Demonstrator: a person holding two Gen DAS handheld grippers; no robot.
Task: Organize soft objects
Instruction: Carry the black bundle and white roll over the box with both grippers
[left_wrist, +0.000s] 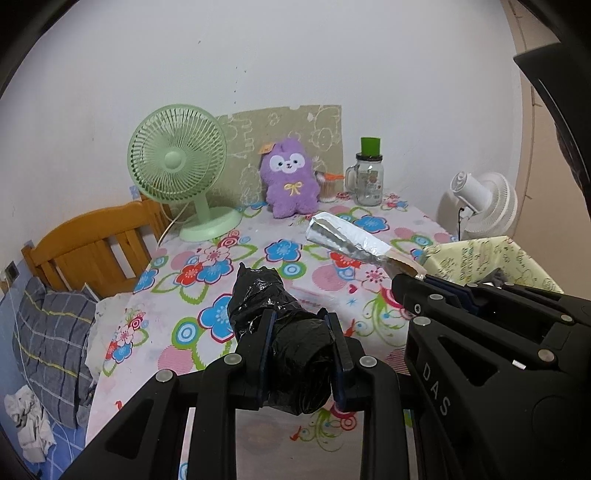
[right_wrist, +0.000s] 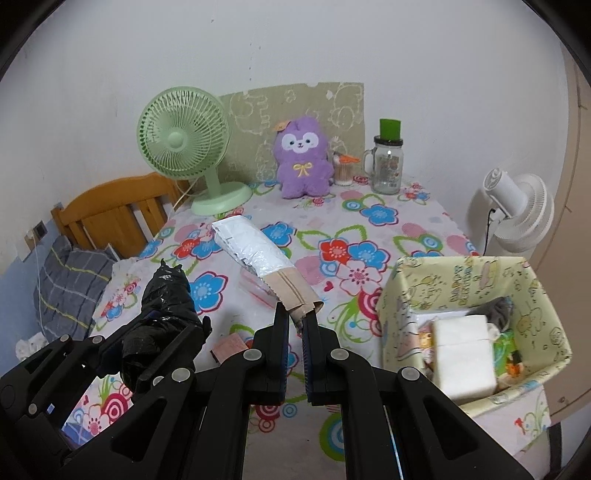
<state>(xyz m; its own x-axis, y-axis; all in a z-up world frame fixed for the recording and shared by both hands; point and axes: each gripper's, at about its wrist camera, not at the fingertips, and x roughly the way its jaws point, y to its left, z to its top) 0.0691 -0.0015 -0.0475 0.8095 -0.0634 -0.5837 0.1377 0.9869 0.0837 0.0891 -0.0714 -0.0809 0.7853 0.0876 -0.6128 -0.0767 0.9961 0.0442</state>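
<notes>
A: Start big: the counter (right_wrist: 424, 221) with the floral cloth carries a lined box (right_wrist: 410, 288) at its right edge, already holding a white block and other soft things.

B: So the sorting looks midway. Both tools are loaded and held above the counter.

A: Yes. The left gripper (left_wrist: 299, 332) has its fingers clamped on a black plastic bundle (left_wrist: 280, 332). The right gripper (right_wrist: 295, 321) pinches the cardboard end of a foil-wrapped roll (right_wrist: 255, 251).

B: Next, I'd judge, each swings right and lets go over the box.

A: Only the right wrist view shows inside the box; the left sees just its rim, but shows the bundle's grip closely.
</notes>
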